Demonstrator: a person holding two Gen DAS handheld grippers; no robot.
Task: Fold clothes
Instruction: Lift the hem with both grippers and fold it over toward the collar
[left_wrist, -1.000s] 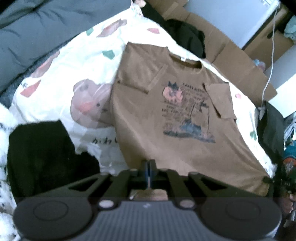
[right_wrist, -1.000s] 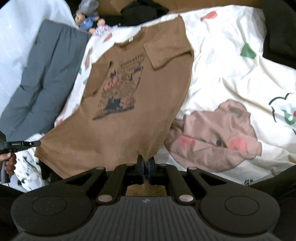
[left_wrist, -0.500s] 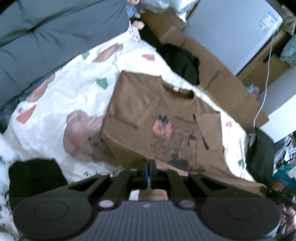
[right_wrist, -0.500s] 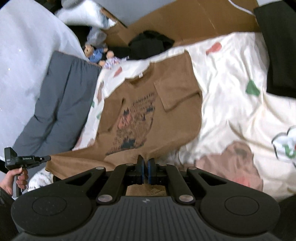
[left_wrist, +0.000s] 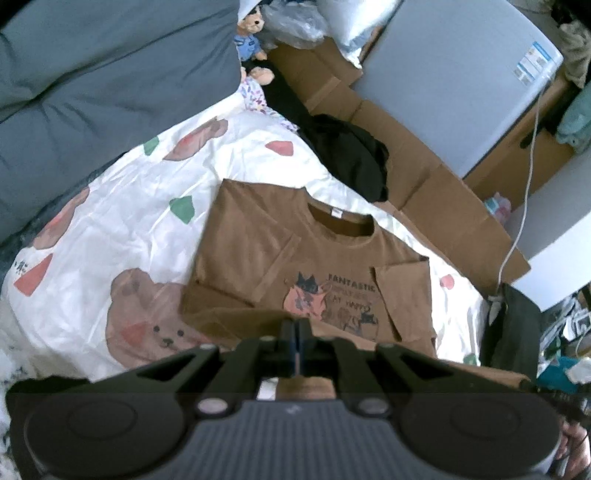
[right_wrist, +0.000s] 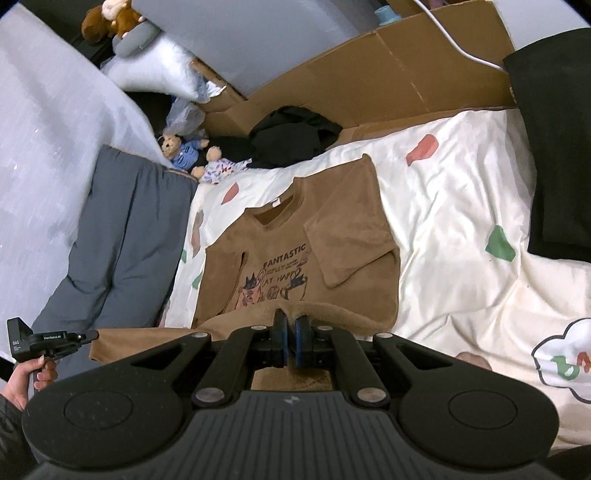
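Note:
A brown T-shirt (left_wrist: 258, 251) with a cat print lies face up on the white patterned bedsheet (left_wrist: 122, 229), both sleeves folded inward. Its bottom hem is lifted off the bed and curls over toward the collar. My left gripper (left_wrist: 295, 332) is shut on the hem near one corner. In the right wrist view the same T-shirt (right_wrist: 343, 251) shows, and my right gripper (right_wrist: 290, 325) is shut on the hem at the other side. The left gripper (right_wrist: 86, 335), held in a hand, also appears at the left edge there. The shirt's lower body is hidden behind the grippers.
A grey cushion (left_wrist: 92, 74) lies along one side of the bed. Flattened cardboard (left_wrist: 424, 192) and a black garment (left_wrist: 351, 158) sit beyond the collar. Stuffed toys (right_wrist: 184, 155) rest by the cushion. Another black garment (right_wrist: 554, 166) lies at the sheet's right side.
Both grippers have lifted the hem and carried it forward toward the collar. Much less of the shirt's lower part now lies flat, and the print is half covered.

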